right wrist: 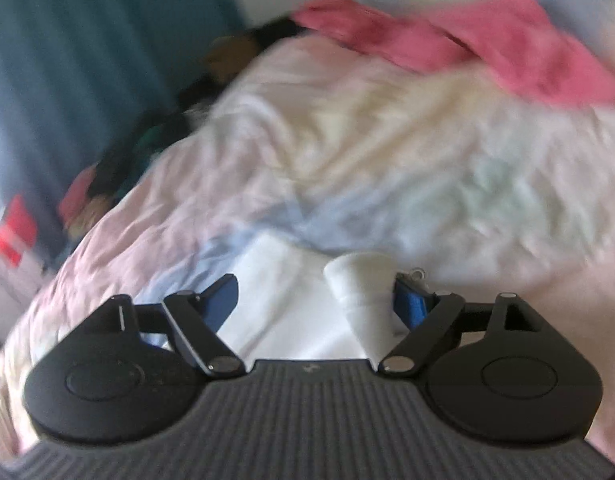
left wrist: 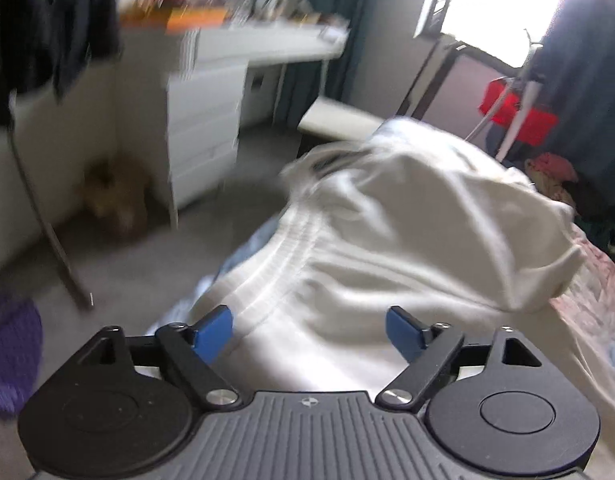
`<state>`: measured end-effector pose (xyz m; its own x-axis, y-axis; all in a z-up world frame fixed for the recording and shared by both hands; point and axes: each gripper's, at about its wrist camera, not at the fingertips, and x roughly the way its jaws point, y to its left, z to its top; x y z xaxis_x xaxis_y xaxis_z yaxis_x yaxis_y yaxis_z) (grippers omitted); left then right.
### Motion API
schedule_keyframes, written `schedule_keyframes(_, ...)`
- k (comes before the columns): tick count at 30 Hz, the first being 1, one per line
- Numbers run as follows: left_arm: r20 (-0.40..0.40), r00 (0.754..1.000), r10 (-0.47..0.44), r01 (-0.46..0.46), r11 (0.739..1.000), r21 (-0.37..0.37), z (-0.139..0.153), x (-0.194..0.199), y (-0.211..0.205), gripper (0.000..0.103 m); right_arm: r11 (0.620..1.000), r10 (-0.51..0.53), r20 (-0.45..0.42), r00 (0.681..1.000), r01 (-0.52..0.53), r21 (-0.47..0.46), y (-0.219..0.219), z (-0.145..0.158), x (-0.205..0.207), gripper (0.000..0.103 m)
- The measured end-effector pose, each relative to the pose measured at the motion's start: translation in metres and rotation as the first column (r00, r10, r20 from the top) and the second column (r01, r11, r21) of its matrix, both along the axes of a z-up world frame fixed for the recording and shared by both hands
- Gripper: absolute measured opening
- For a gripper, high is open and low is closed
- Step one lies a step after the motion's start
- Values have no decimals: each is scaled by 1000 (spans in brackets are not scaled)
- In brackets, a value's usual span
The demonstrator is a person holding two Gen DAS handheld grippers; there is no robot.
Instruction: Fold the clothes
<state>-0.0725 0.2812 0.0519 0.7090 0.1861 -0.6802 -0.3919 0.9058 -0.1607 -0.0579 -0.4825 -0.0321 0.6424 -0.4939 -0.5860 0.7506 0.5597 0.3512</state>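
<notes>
Two grippers point over a bed [right wrist: 155,208] with a pale pink and blue cover: your left gripper [left wrist: 309,334] has its blue fingers spread wide with nothing between them, just above a cream-white garment [left wrist: 407,216] heaped in rumpled, blurred folds. Your right gripper [right wrist: 317,304] is also spread wide, a rolled white edge of cloth [right wrist: 359,300] resting against its right finger, unclamped. A pink garment [right wrist: 467,44] lies at the far right.

A white drawer unit [left wrist: 203,120] stands on grey carpet [left wrist: 155,256]; a bright window [left wrist: 503,4] sits between dark blue curtains [left wrist: 587,92].
</notes>
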Motion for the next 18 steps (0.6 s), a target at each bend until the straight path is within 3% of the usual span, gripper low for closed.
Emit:
schedule_keyframes(9,150,981,-121,106,989,103,38,27,-113,95,983,-5,110,994,25,-183,42,40,-4,84)
schedule_keyframes(12,183,963,-197,177,976,124,36,44,-158,96,975,-94,150,984,121,-189,32,45,-17,84)
schedule_keyframes(18,170,925,-339,307,933,190,7,107,-248,97,987,64,172,983,-37,-159,54,43,-4,85)
